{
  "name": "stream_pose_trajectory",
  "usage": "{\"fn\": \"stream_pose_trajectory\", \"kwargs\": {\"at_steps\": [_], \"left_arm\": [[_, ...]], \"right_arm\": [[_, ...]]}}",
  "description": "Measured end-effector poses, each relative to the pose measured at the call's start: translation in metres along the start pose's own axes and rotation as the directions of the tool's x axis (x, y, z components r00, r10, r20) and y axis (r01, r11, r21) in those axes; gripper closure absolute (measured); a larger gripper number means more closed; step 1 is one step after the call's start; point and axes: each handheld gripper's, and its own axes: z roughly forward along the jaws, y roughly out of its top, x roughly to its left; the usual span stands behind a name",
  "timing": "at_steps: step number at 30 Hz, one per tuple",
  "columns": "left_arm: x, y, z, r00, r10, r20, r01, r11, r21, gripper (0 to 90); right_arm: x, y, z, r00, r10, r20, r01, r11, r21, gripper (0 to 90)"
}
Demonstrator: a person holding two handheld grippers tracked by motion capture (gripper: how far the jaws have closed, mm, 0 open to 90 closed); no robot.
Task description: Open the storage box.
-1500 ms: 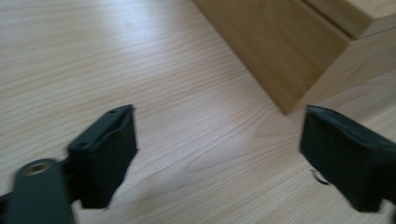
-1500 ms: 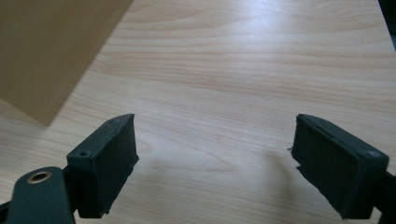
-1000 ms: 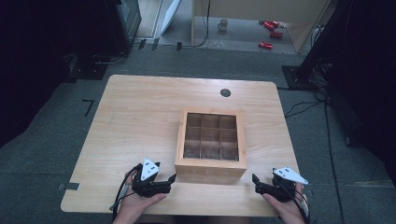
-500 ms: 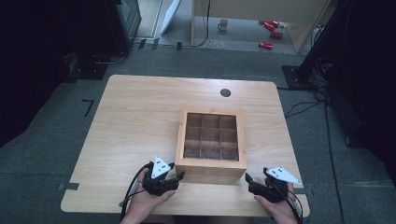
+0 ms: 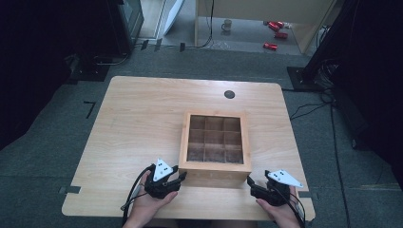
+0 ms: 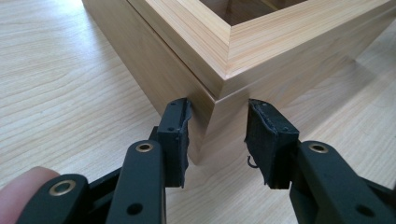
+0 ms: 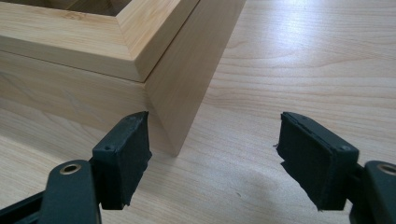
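Observation:
A square wooden box [image 5: 215, 167] with a three-by-three grid of compartments stands right of the table's middle, near the front edge. My left gripper [image 5: 182, 176] is at its near-left corner. In the left gripper view that box corner [image 6: 219, 70] stands between the open jaws of the left gripper [image 6: 217, 135], and the left pad [image 6: 175, 135] is close to the box's side. My right gripper [image 5: 250, 182] is at the near-right corner. It stands wide open in the right gripper view [image 7: 215, 140], with the box corner [image 7: 175, 107] just ahead of its left pad [image 7: 123, 154].
The light wooden table [image 5: 138, 123] has bare room left of and behind the box. A black round grommet [image 5: 229, 94] sits near the far edge. Both hands are at the table's front edge. On the floor beyond lie cables, red cans [image 5: 274, 34] and a mug [image 5: 227, 24].
Both grippers have moved inward to the box: the left one to the right up to the near-left corner, the right one to the left up to the near-right corner.

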Motion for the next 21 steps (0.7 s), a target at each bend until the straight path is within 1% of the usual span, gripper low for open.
{"fn": "stream_pose_trajectory", "kwargs": {"at_steps": [3, 4, 5, 6, 9, 14, 16, 18, 21], "left_arm": [[-0.0025, 0.0, -0.0002, 0.9998, 0.012, 0.018, -0.012, 0.9999, 0.0, 63.2], [-0.0025, 0.0, -0.0002, 0.9998, 0.012, 0.018, -0.012, 0.9999, 0.0, 64.2], [-0.0044, 0.0005, -0.0002, 0.9991, 0.023, 0.034, -0.023, 0.9997, 0.002, 64.9], [-0.0047, 0.0012, -0.0003, 0.9989, 0.029, 0.036, -0.029, 0.9996, 0.002, 64.8], [-0.0037, 0.0039, -0.0012, 0.9987, 0.014, 0.049, -0.014, 0.9999, -0.003, 62.9], [-0.0025, 0.0068, -0.0034, 0.9981, 0.007, 0.061, -0.007, 1.0, -0.004, 62.6], [-0.0008, 0.0073, -0.0041, 0.9972, -0.003, 0.075, 0.003, 1.0, -0.009, 62.4], [0.0011, 0.0086, -0.0058, 0.9962, -0.01, 0.086, 0.012, 0.9997, -0.021, 62.4], [0.0014, 0.0098, -0.0061, 0.9963, -0.001, 0.086, 0.003, 0.9998, -0.02, 63.2]], "right_arm": [[0.0001, 0.0001, 0.0011, 1.0, 0.001, 0.001, -0.001, 1.0, 0.001, 25.4], [0.0003, 0.0, 0.0015, 1.0, 0.0, 0.003, 0.0, 1.0, 0.002, 25.4], [0.0007, -0.0001, 0.0019, 1.0, 0.001, 0.004, -0.001, 1.0, 0.003, 25.4], [0.0011, -0.0002, 0.0024, 1.0, -0.001, 0.003, 0.001, 1.0, 0.002, 25.4], [0.0026, -0.0004, 0.0032, 1.0, -0.003, 0.002, 0.003, 1.0, 0.001, 25.6], [0.0048, -0.0011, 0.0051, 1.0, -0.005, -0.003, 0.005, 1.0, 0.003, 26.0], [0.0053, -0.0009, 0.0059, 1.0, -0.004, -0.004, 0.004, 1.0, 0.0, 26.2], [0.0057, -0.0006, 0.006, 1.0, -0.003, -0.004, 0.003, 1.0, -0.007, 26.2], [0.0063, 0.0003, 0.0042, 0.9999, -0.003, -0.017, 0.003, 0.999, -0.033, 26.2]]}}
